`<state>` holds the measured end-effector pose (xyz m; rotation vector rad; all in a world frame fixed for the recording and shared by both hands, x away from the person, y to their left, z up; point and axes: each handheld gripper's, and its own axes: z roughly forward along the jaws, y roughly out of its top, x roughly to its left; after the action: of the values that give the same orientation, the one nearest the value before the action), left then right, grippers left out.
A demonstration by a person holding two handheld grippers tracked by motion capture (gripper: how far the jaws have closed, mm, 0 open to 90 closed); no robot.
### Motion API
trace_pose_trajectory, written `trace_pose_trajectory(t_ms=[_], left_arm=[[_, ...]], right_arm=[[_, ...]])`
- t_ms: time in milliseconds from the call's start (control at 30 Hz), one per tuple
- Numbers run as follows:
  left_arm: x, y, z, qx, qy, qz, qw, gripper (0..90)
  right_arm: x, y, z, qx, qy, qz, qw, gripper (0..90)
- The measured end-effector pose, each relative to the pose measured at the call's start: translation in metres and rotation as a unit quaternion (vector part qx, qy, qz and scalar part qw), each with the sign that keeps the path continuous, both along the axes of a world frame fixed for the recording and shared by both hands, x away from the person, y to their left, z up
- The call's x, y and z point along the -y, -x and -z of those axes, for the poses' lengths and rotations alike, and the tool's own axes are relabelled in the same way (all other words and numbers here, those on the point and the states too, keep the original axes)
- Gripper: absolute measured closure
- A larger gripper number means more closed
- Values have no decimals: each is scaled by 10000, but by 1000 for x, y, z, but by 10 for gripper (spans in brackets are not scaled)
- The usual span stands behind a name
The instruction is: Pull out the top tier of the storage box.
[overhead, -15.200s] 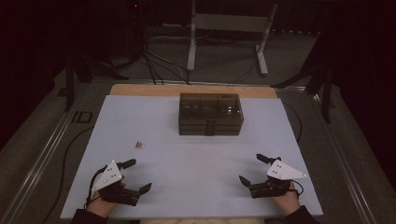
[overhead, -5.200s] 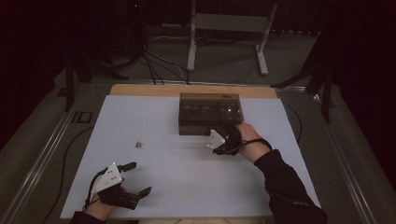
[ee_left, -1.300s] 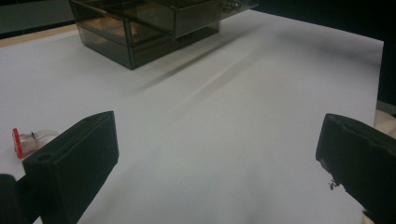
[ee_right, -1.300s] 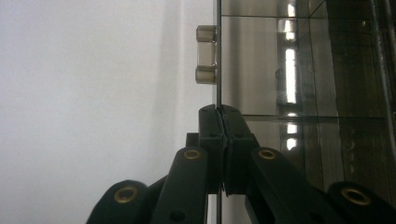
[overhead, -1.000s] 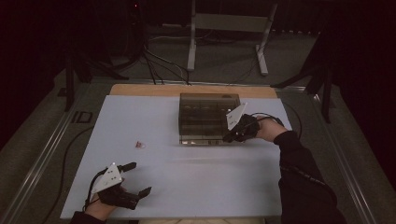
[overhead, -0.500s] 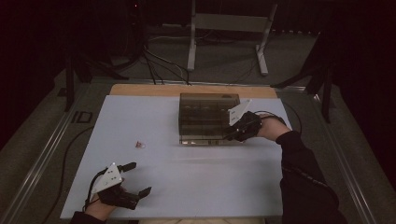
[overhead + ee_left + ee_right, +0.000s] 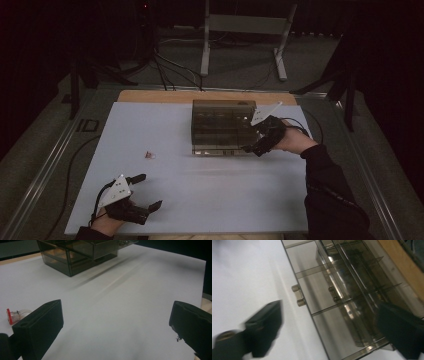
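Drawer [image 7: 332, 322] pulled out of organizer [image 7: 220, 117] | right gripper [image 7: 262, 142] jaws just opened, empty | left gripper [image 7: 145, 192] open | small, perhaps capped item [image 7: 149, 155] apart.

White-topped table [image 7: 200, 200] with a drawer box and one small piece

A smoky clear drawer box [image 7: 220, 122] sits toward twelve o'clock, its bottom drawer [image 7: 329, 322] pulled out over the white sheet. A tiny clear piece with a red cap [image 7: 149, 155] lies toward nine o'clock, well apart from the box.

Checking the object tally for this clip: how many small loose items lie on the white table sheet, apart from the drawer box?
1: a small clear piece with a red end, left of the smoked drawer box and ahead of the left gripper. Others may be hidden inside the drawers.
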<state>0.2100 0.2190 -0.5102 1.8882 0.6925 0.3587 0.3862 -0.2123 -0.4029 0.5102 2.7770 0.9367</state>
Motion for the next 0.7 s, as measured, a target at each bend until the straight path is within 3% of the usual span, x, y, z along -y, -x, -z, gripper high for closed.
trace_pose_trajectory(t_ms=[100, 267, 500, 700], left_arm=[[0, 0, 0, -5, -4, 2, 10000, 0], [0, 0, 0, -6, -6, -5, 10000, 0], [1, 0, 0, -13, -17, -13, 10000, 0], [1, 0, 0, -16, -26, -5, 10000, 0]], right_arm=[[7, 2, -1, -97, -208, 143, 9996, 0], [17, 9, 2, -54, -376, 304, 9988, 0], [25, 25, 12, 130, -306, 405, 9986, 0], [33, 41, 26, 152, -441, 483, 9977, 0]])
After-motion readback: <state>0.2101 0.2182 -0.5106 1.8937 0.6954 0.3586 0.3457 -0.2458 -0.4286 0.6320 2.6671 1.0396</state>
